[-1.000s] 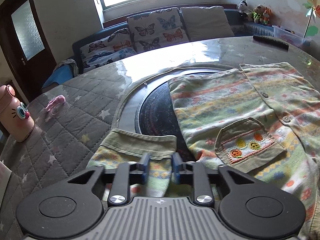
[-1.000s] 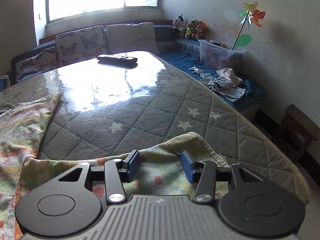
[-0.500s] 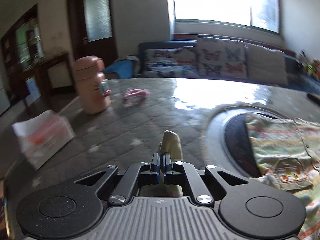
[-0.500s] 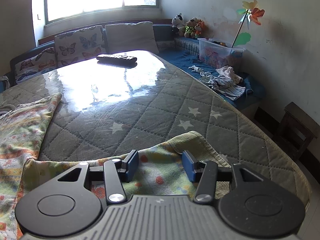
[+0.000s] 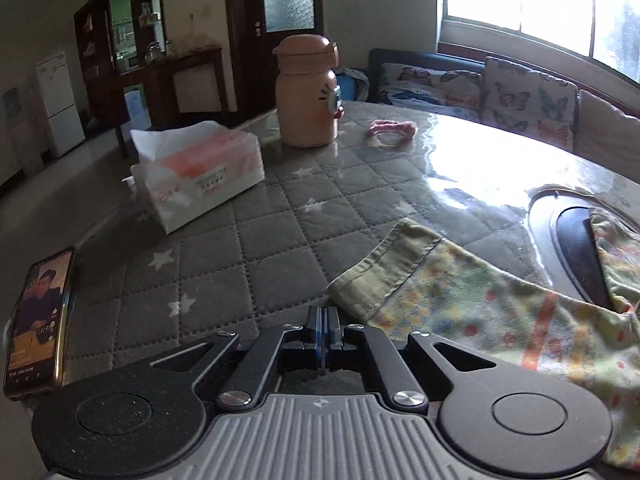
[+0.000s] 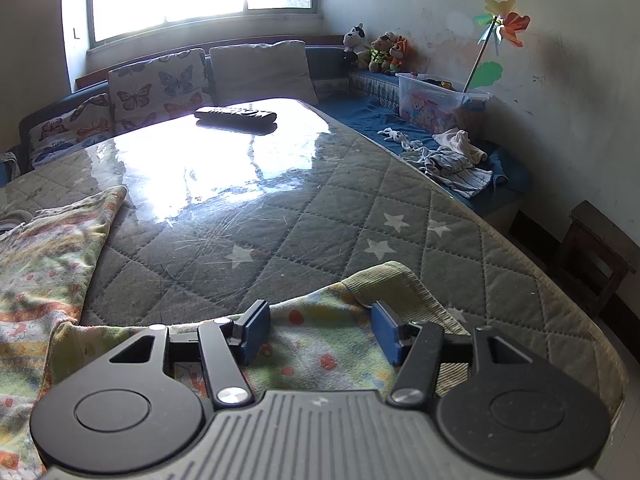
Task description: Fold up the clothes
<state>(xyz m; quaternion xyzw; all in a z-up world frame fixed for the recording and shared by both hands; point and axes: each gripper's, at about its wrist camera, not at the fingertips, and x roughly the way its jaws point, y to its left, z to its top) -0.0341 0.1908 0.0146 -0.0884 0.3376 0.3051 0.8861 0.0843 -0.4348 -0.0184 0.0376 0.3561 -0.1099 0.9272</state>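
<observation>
The left gripper (image 5: 324, 322) is pressed together beside the near-left sleeve cuff (image 5: 384, 268), apparently holding nothing. The right gripper (image 6: 320, 330) straddles the right sleeve (image 6: 320, 344), spread. Lifting now risks dragging 1 side only.

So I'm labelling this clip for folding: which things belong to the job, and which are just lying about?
Job: garment, its two sleeves, left gripper, right gripper.

Lying about: phone, tissue pack, pink bottle, remote, pink band.
</observation>
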